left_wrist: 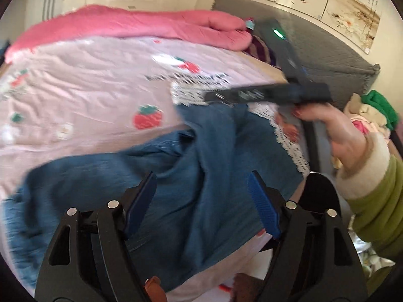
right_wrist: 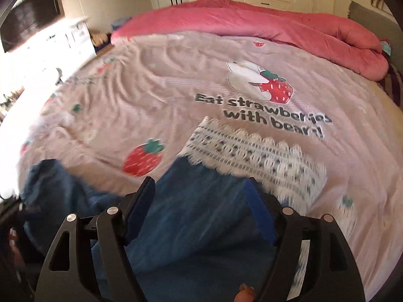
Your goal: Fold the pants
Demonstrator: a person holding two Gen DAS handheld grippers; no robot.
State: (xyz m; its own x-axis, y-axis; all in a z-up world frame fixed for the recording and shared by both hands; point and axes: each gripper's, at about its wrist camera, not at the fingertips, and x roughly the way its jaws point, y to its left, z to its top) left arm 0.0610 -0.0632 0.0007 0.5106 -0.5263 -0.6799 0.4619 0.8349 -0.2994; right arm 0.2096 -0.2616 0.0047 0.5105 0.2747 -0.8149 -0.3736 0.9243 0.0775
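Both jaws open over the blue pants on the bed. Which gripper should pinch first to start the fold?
Right, probably. The right gripper sits over a flat pants panel near its edge by the lace cloth. The left gripper hovers over bunched, rumpled folds mid-garment.

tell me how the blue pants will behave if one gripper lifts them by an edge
The blue pants lie rumpled in soft folds on the pink strawberry bedspread, so they will probably hang limp and drape rather than hold shape. The cloth looks thin, so likely light. The wide-open left gripper may pinch several layers at once.
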